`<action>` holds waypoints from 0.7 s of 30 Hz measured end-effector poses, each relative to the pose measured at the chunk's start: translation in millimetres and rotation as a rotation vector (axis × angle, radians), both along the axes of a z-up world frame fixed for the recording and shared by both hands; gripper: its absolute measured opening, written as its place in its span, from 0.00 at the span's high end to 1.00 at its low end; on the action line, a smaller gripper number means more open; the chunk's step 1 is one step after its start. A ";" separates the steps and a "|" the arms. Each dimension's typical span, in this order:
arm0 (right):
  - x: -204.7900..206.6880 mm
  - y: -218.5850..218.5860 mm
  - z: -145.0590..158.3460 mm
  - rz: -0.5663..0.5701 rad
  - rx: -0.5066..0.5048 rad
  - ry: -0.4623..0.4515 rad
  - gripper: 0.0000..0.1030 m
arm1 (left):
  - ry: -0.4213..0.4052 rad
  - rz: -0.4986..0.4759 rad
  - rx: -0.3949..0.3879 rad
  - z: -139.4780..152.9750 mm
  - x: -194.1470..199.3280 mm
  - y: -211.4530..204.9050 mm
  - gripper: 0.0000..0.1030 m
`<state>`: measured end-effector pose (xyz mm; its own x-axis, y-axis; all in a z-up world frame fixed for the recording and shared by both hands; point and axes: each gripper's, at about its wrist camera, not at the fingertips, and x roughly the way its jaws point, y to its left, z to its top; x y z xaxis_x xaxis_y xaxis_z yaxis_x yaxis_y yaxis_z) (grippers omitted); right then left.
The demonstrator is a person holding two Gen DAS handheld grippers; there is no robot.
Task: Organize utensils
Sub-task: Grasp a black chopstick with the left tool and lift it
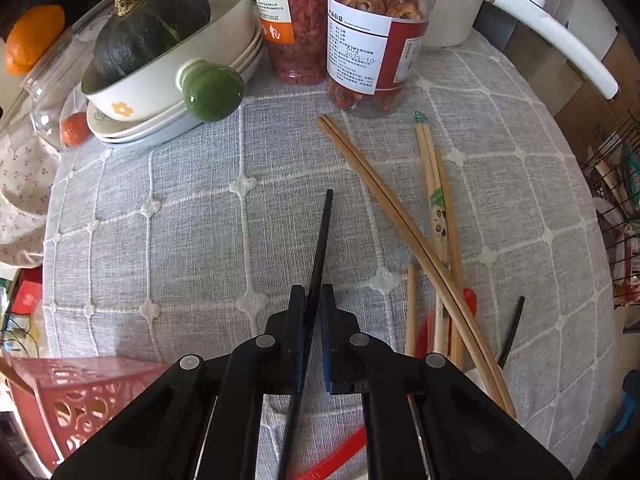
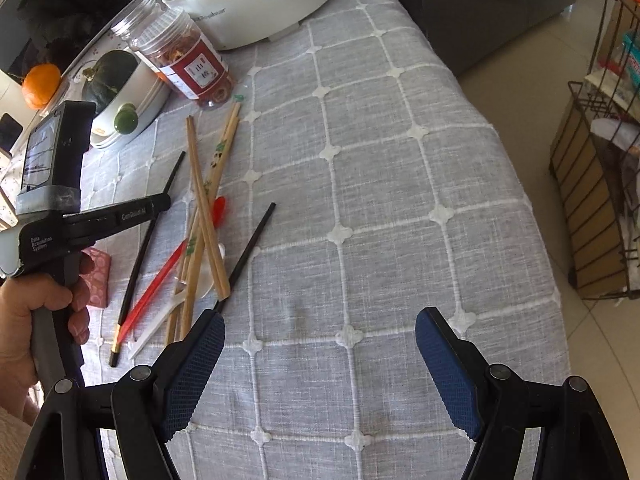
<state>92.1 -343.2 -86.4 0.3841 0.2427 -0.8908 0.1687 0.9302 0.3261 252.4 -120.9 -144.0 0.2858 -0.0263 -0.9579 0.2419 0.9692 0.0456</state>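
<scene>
One black chopstick (image 1: 320, 252) is pinched between the closed pads of the left gripper (image 1: 313, 300), its tip pointing forward over the grey checked tablecloth (image 1: 180, 220) and its tail running back under the jaws. At the lower left of the left wrist view a red perforated basket (image 1: 80, 396) is seen (probably the destination for sorted utensils, though that is only a judgement). Further right, the loose heap is found: long bamboo chopsticks (image 1: 400, 216), a paper-sleeved pair (image 1: 434, 200), a red plastic utensil (image 1: 468, 300) partly buried beneath them, and the second black chopstick (image 2: 248, 252) lying just beside the heap. On the far right, the right gripper (image 2: 320, 344) is held low over bare cloth with its jaws spread wide and nothing between them.

The collecting step appears to be in hand. Next, the held chopstick would need to be carried to the basket, or its mate grasped by the free gripper, whose nearer finger is already close to that stick's end.
</scene>
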 end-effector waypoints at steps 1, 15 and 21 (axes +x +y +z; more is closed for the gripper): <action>-0.5 0.7 1.4 0.003 -0.002 -0.004 0.19 | -0.005 -0.008 -0.005 2.9 -6.7 -0.7 0.95; 2.3 1.4 -1.3 -0.050 0.003 0.006 0.19 | -0.240 -0.128 -0.162 118.2 -119.0 26.0 0.95; 9.1 13.1 -7.6 -0.063 0.048 0.030 0.19 | -0.343 -0.078 -0.261 145.1 -167.2 69.7 0.95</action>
<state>101.2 -330.1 -94.0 0.3738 0.2617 -0.8898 0.2369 0.9006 0.3644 85.2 -51.2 1.1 0.5735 -0.2886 -0.7667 0.3279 0.9385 -0.1080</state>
